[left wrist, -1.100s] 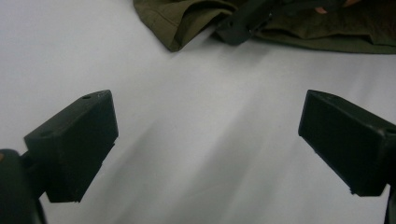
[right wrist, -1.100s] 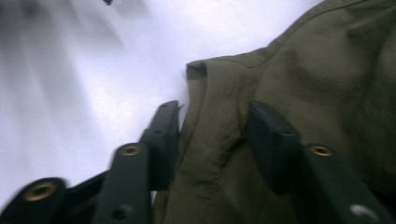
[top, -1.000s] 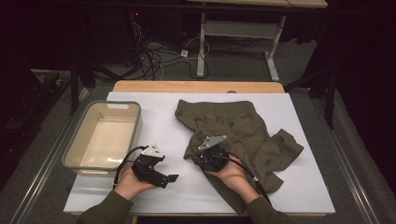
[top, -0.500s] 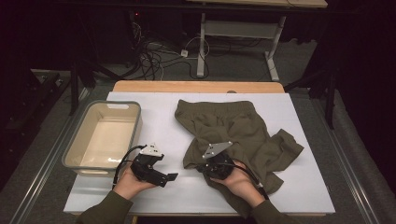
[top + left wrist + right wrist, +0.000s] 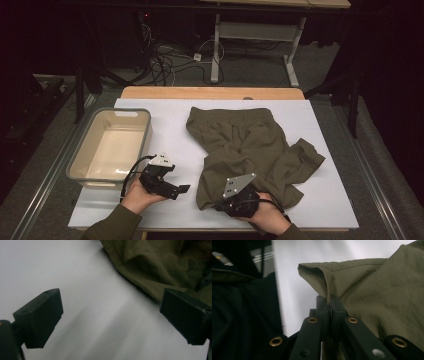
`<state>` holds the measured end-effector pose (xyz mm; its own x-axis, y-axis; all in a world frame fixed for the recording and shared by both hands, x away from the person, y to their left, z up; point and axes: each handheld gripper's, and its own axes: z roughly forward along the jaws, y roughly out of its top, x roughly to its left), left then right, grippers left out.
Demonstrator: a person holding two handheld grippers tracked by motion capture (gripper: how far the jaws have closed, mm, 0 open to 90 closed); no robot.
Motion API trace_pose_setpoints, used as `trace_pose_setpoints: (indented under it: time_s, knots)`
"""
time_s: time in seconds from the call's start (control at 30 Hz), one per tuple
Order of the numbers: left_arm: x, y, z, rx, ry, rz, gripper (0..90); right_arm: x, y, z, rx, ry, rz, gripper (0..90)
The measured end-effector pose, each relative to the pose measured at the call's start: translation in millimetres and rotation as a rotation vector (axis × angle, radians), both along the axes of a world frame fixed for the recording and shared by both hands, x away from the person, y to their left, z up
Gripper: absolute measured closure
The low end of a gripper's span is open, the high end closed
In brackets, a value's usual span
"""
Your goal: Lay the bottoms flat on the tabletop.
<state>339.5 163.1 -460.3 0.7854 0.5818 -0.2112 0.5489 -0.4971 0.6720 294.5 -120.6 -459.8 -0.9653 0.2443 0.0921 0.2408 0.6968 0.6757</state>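
The left gripper [image 5: 111,320] holds its black jaws wide apart over the white table [image 5: 75,277], with olive shorts [image 5: 160,262] lying crumpled just beyond the right-hand jaw.

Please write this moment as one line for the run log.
right hand-held gripper: shut on shorts hem | olive shorts: spread on white table | left hand-held gripper: open, holding nothing | bin: nothing inside

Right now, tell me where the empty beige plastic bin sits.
In the high view, the beige plastic bin sits at the white table's left edge, left of the olive shorts, just beyond the left gripper.
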Motion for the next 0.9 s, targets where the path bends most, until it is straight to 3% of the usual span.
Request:
trace_pose_setpoints:
  time_s: [0.6,0.67,0.77,0.9]
  knots:
    - [-0.1,2.0,2.9,-0.02,-0.016,0.011,5.3,-61.0,47.5,4.0,0.026,0.07,0.314,88.3]
    - [-0.1,2.0,3.1,-0.019,-0.017,0.012,5.4,-62.3,48.7,4.0,0.034,0.062,0.311,86.2]
    - [-0.3,1.6,3.2,-0.02,-0.02,0.016,5.6,-58.7,44.5,6.3,0.029,0.032,0.287,66.3]
    - [-0.3,1.5,3.8,-0.025,-0.021,0.021,6.9,-47.7,29.7,20.3,0.068,-0.001,0.222,56.1]
